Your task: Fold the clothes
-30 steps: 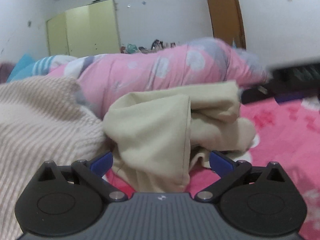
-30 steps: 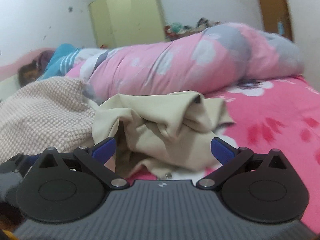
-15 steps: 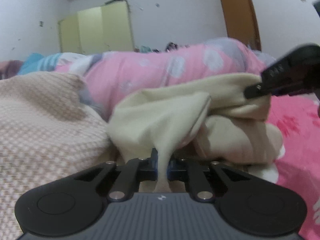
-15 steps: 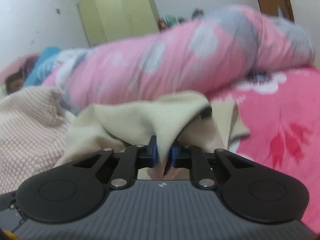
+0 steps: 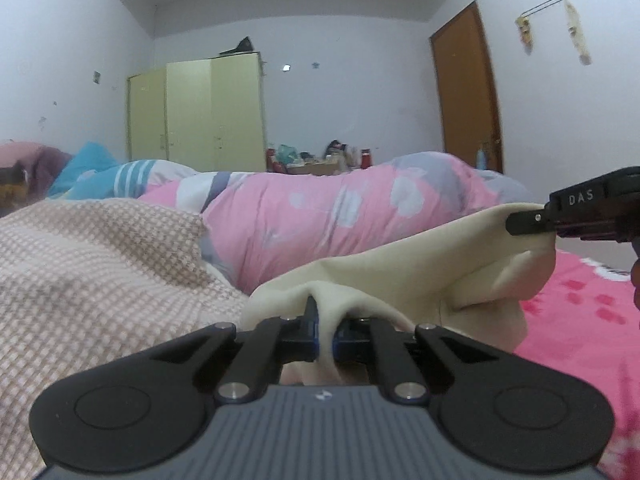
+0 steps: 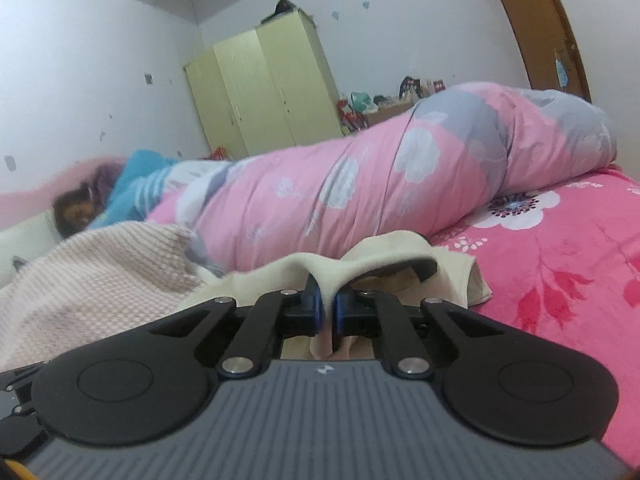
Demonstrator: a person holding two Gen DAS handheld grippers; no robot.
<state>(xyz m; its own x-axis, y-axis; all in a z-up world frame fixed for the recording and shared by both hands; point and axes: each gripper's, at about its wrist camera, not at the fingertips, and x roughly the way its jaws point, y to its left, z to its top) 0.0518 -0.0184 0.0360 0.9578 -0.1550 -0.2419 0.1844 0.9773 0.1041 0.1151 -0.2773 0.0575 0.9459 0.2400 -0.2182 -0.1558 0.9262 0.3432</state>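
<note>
A cream garment (image 5: 400, 276) hangs stretched between both grippers above the pink floral bed sheet (image 5: 580, 312). My left gripper (image 5: 325, 334) is shut on a fold of its near edge. In the left wrist view the right gripper (image 5: 524, 224) comes in from the right and pinches the garment's raised far corner. In the right wrist view my right gripper (image 6: 327, 312) is shut on a fold of the same cream garment (image 6: 400, 256), whose loose end droops onto the sheet (image 6: 560, 264).
A pink-and-white knitted blanket (image 5: 92, 272) lies heaped on the left. A rolled pink floral duvet (image 5: 340, 216) runs across the bed behind the garment. A person (image 6: 76, 212) lies at the far left. Yellow wardrobe (image 5: 200, 116) and brown door (image 5: 468, 92) stand behind.
Both grippers went from open around the cream garment to shut on it. They have since lifted and pulled apart, drawing the cloth out between them.
</note>
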